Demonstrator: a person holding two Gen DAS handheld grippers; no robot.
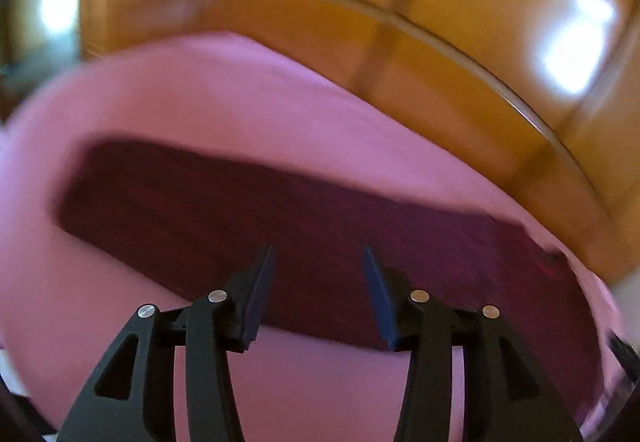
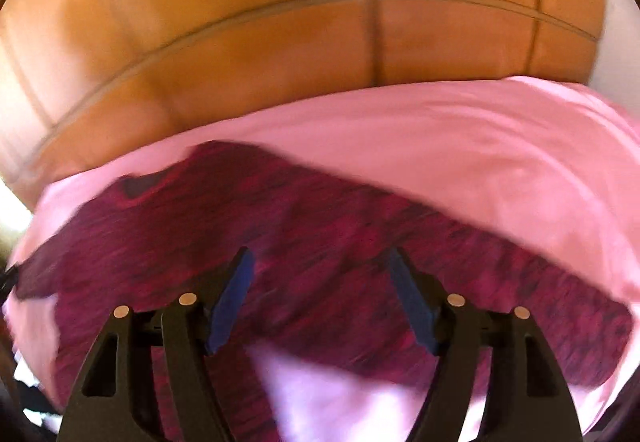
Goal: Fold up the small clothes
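A dark maroon garment lies flat as a long band on a pink cloth. My left gripper hovers over the garment's near edge, open, with nothing between its fingers. In the right wrist view the same maroon garment spreads across the pink cloth, with a darker patch near its far left corner. My right gripper hangs open above the garment's middle, jaws wide and empty. Both views are blurred.
Orange-brown floor tiles with dark grout lines lie beyond the pink cloth's far edge, also in the right wrist view as floor tiles. Bright light patches reflect off the floor.
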